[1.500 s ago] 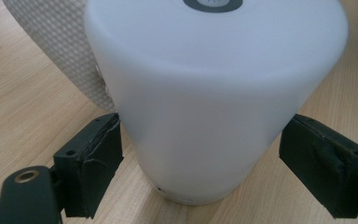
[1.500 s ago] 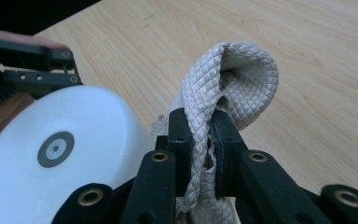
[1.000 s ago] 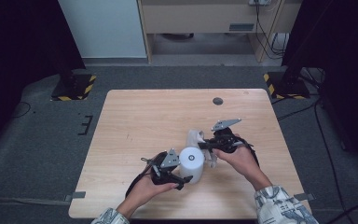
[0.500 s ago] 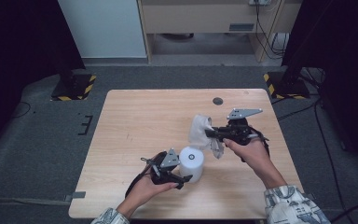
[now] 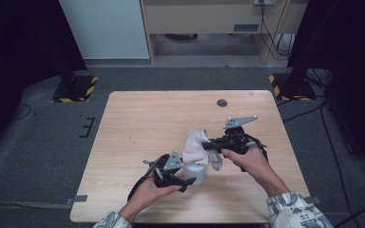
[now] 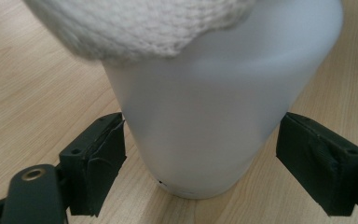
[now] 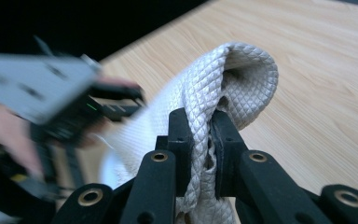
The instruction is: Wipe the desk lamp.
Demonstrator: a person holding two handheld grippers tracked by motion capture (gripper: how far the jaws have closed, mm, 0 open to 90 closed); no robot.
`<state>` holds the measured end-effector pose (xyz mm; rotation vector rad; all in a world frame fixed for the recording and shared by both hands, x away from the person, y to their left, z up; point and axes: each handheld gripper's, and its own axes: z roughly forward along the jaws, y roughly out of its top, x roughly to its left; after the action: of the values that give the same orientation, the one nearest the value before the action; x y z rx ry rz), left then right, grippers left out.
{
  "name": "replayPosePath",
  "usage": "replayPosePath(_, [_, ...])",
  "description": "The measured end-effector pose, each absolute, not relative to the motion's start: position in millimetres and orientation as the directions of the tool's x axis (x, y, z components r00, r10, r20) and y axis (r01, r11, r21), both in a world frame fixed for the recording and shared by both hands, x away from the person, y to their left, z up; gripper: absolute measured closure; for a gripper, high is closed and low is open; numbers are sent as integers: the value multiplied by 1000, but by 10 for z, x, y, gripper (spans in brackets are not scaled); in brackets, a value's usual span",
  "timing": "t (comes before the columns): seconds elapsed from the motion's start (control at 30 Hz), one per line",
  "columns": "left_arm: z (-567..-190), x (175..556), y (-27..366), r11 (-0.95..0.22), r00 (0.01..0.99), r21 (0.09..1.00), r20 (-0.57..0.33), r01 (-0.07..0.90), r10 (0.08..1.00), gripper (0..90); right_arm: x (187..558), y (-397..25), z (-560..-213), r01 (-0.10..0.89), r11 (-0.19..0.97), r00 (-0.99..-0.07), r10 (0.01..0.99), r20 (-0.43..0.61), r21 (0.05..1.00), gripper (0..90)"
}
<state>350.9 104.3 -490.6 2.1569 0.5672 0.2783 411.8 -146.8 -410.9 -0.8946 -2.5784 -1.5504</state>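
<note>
A white translucent container (image 5: 198,174) stands on the wooden table (image 5: 142,118). My left gripper (image 5: 186,179) holds it low down, one pad (image 6: 98,161) on each side of the container (image 6: 205,98). A quilted off-white cloth (image 5: 196,144) drapes over the container's top, and its edge hangs into the left gripper view as the cloth (image 6: 140,28). My right gripper (image 5: 208,144) is shut on a fold of the cloth (image 7: 242,79), just above and right of the container. In the right gripper view the jaws (image 7: 200,122) pinch the fabric, and the left gripper (image 7: 70,109) is blurred beyond it.
A small dark round spot (image 5: 222,102) lies near the table's far edge. Bare wood stretches over the far and left parts of the table. Yellow-black striped stand feet (image 5: 76,90) rest on the grey floor beyond the table.
My right gripper lifted the cloth up and away to the right, then brought it back down over the container. The left gripper has stayed on the container.
</note>
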Motion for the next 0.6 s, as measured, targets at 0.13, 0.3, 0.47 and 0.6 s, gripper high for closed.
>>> replayPosePath(0.13, [-4904,3512,1043,-520,872,801,-4,297,490,156,4137,-1414,-4216,451,420,-836,508,208,788,808])
replayPosePath(0.3, [-4901,3509,1042,-519,871,802,-4,296,491,157,4187,-1392,-4286,443,451,-831,530,167,775,808])
replayPosePath(0.47, [-4897,3513,1040,-523,871,800,-1,295,491,150,4246,-1357,-4461,471,468,-827,529,189,748,809])
replayPosePath(0.6, [-4892,3513,1041,-527,871,797,2,296,491,151,4282,-1357,-4569,500,455,-819,526,230,737,809])
